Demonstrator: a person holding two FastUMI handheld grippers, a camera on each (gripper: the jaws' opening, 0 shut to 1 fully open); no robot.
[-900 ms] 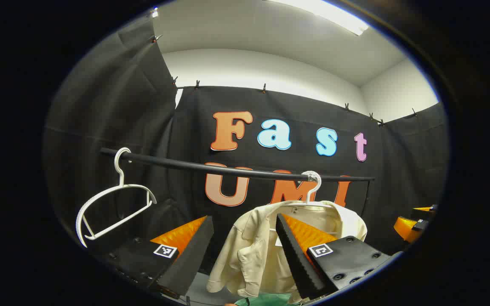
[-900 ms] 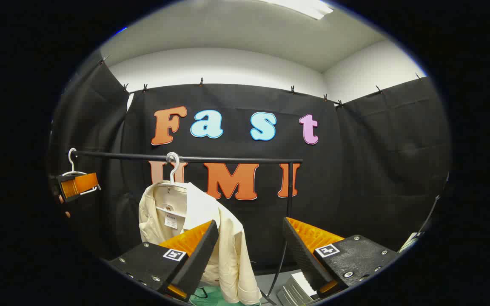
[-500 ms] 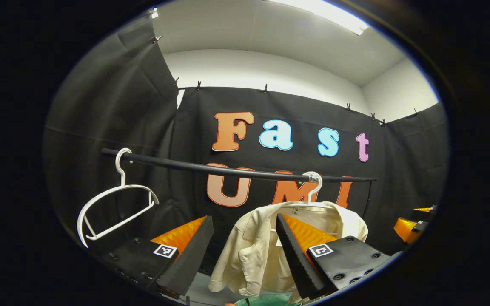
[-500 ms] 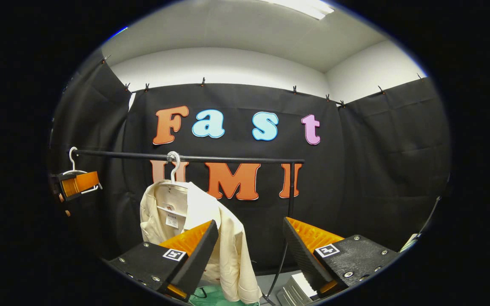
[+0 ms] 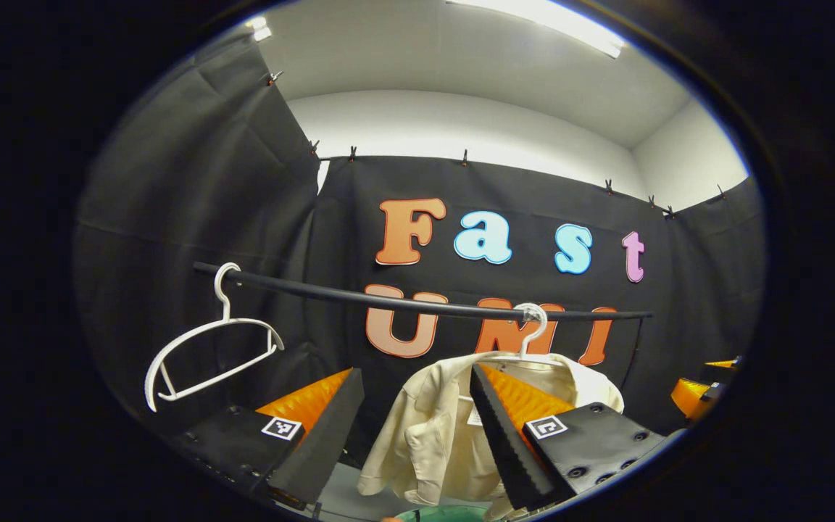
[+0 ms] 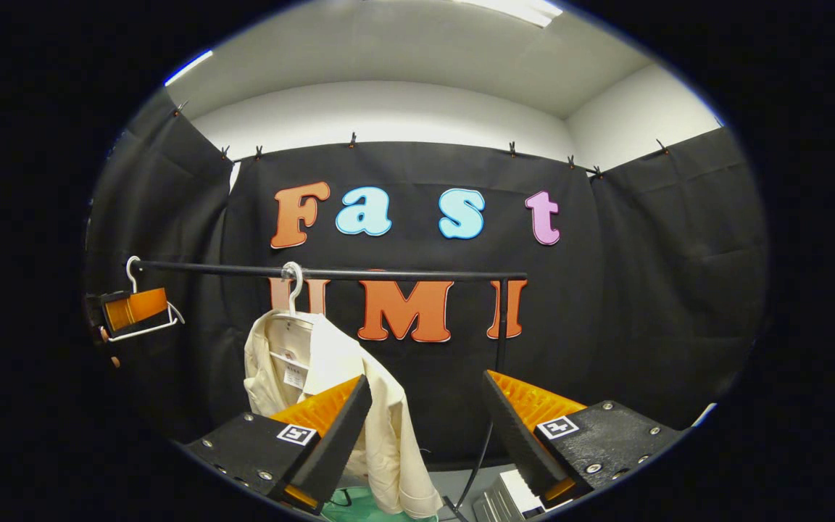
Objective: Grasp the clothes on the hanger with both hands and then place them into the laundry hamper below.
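Observation:
A cream jacket (image 5: 439,428) (image 6: 330,377) hangs on a white hanger (image 5: 530,337) (image 6: 291,286) from a black rail (image 5: 388,299) (image 6: 359,274). Below it the green rim of the laundry hamper (image 5: 446,513) (image 6: 359,507) peeks out. In the left gripper view my left gripper (image 5: 417,428) stands open, short of the jacket, with nothing between its fingers. In the right gripper view my right gripper (image 6: 425,428) is open too, to the right of the jacket and apart from it. The left gripper (image 6: 131,308) also appears far left in the right gripper view, and the right gripper (image 5: 700,384) at the far right of the left gripper view.
A bare white hanger (image 5: 211,348) hangs at the rail's left end. The rail's upright post (image 6: 501,326) stands right of the jacket. A cable (image 6: 472,464) and a pale box (image 6: 512,493) lie on the grey floor below the right gripper.
Both views have shifted a little: the rail and jacket sit slightly lower and more to the right in the left gripper view. Both grippers stay open and clear of the jacket.

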